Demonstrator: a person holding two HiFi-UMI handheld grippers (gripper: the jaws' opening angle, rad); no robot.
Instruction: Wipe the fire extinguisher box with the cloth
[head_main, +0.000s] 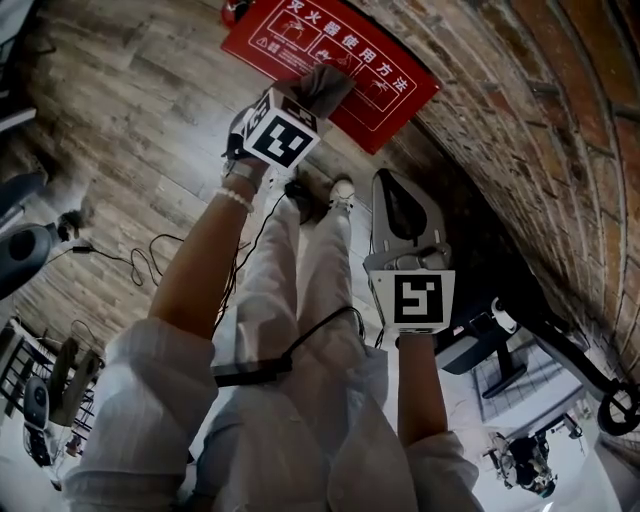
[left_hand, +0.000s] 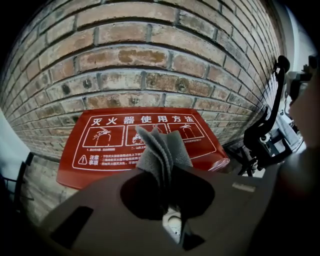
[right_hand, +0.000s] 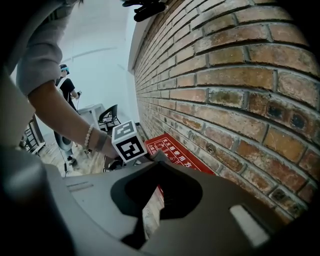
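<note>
Left arm stretched forward, left gripper (head_main: 306, 100) jaws clamped on folded grey cloth (left_hand: 162, 150), over red fire extinguisher box (left_hand: 100, 172) beside brick wall (left_hand: 150, 60), right gripper (head_main: 392, 195) held back near legs, jaws together, empty.

A brick wall (left_hand: 150, 55) of red-brown courses with pale mortar takes up the right side, some bricks stained and pitted. It meets a floor (head_main: 130, 110) of grey-brown planks with a worn wood grain. Farther down the room a plain white wall (right_hand: 100, 65) is brightly and evenly lit, and a dark chair (right_hand: 109, 116) stands before it. A black frame, possibly a scooter (head_main: 560, 345), stands near the brick wall's foot.
</note>
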